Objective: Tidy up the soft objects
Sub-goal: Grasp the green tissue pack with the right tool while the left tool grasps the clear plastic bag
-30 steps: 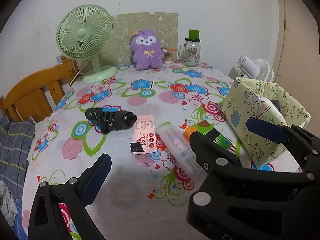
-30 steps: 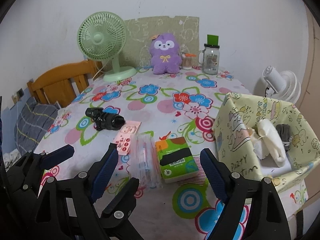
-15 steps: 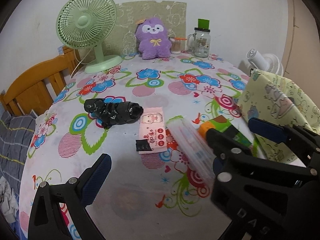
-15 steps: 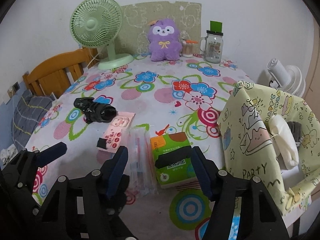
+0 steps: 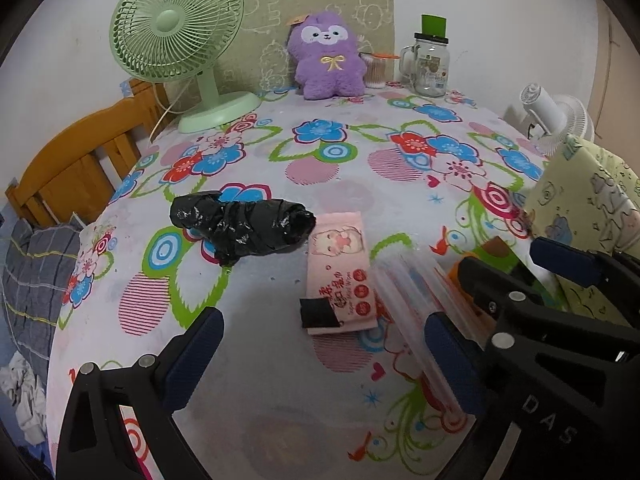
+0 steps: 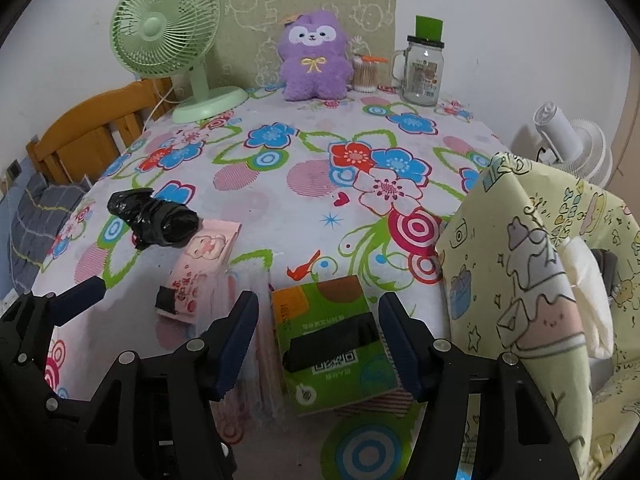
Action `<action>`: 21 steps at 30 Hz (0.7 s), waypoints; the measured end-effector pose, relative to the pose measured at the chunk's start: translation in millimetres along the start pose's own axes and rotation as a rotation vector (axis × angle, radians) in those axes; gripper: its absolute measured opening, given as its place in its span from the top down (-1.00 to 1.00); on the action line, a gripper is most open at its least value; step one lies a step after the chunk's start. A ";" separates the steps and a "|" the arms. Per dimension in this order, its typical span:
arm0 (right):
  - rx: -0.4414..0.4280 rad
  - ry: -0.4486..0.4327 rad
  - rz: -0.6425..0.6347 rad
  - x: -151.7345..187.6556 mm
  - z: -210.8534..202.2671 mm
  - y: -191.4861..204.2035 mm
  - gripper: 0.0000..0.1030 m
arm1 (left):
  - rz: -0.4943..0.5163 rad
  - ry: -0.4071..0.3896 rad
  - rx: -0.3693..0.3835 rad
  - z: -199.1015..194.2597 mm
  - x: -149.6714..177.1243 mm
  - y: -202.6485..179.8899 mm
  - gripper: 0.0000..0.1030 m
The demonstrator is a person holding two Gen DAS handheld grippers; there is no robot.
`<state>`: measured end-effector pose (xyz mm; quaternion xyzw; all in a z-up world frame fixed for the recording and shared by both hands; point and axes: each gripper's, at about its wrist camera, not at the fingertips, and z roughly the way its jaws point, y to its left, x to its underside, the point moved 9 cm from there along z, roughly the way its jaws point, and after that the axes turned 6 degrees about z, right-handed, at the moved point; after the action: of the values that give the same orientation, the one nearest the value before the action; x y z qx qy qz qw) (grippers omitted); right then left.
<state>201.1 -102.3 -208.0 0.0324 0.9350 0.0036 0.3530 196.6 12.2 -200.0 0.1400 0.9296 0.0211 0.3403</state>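
Note:
My right gripper [image 6: 318, 338] hangs low over a green tissue pack [image 6: 332, 344]. Its jaws are closing on either side of the pack, and a sliver of gap still shows on the left. Beside the pack lie a clear plastic pack [image 6: 256, 360], a pink wipes pack [image 5: 340, 276] and a black plastic bag roll [image 5: 244, 224]. My left gripper [image 5: 320, 360] is open and empty over the cloth in front of the pink pack. A purple plush [image 5: 328, 60] sits at the back. A yellow-green fabric basket [image 6: 520, 248] at the right holds a white cloth [image 6: 588, 280].
A green desk fan [image 5: 176, 24] stands at the back left; a glass jar mug [image 5: 430, 64] and a cotton-swab pot [image 5: 376, 72] at the back right. A wooden chair [image 5: 80, 160] flanks the left edge, a white fan [image 6: 568, 144] the right.
Both grippers have come forward and down toward the table. The right jaws have narrowed around the green tissue pack. Nothing on the table has moved.

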 end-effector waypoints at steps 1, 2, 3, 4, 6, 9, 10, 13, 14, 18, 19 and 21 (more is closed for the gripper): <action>0.002 0.009 0.007 -0.1 2.9 -1.6 -0.28 | 0.000 0.003 -0.003 1.8 0.0 0.9 -0.97; 0.003 0.017 0.011 -0.4 5.6 -2.5 -0.27 | 0.000 0.008 -0.002 3.5 0.3 1.0 -0.97; -0.002 0.025 0.015 0.0 8.3 -2.8 -0.27 | 0.002 0.016 -0.006 6.1 1.1 1.3 -0.97; -0.004 0.035 0.016 0.7 10.8 -2.7 -0.27 | 0.004 0.020 -0.009 7.6 1.6 1.7 -0.97; -0.004 0.044 0.012 1.6 15.0 -1.5 -0.27 | 0.005 0.022 -0.011 8.8 3.0 1.6 -0.98; -0.009 0.051 0.015 2.2 19.0 -0.8 -0.27 | 0.006 0.022 -0.016 8.2 3.4 0.8 -0.98; -0.010 0.053 0.017 2.2 20.0 -1.2 -0.27 | 0.008 0.021 -0.019 7.8 3.5 0.3 -0.98; -0.019 0.059 0.023 2.7 22.0 -1.1 -0.20 | 0.015 0.019 -0.028 7.1 3.2 -1.2 -0.98; -0.019 0.058 0.021 2.5 22.1 -0.8 -0.17 | 0.016 0.019 -0.031 7.2 3.0 -1.0 -0.98; -0.028 0.058 0.018 4.0 20.9 1.2 -0.04 | 0.029 0.014 -0.037 5.0 3.0 -2.9 -0.97; -0.029 0.058 0.017 4.2 20.2 1.5 -0.01 | 0.033 0.008 -0.038 3.4 3.0 -3.7 -0.97; -0.034 0.057 0.019 4.5 18.2 1.4 0.08 | 0.031 0.002 -0.036 0.5 3.2 -3.7 -0.97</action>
<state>209.8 -100.9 -224.6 0.0351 0.9442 0.0235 0.3268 193.6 9.5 -202.9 0.1481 0.9271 0.0430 0.3416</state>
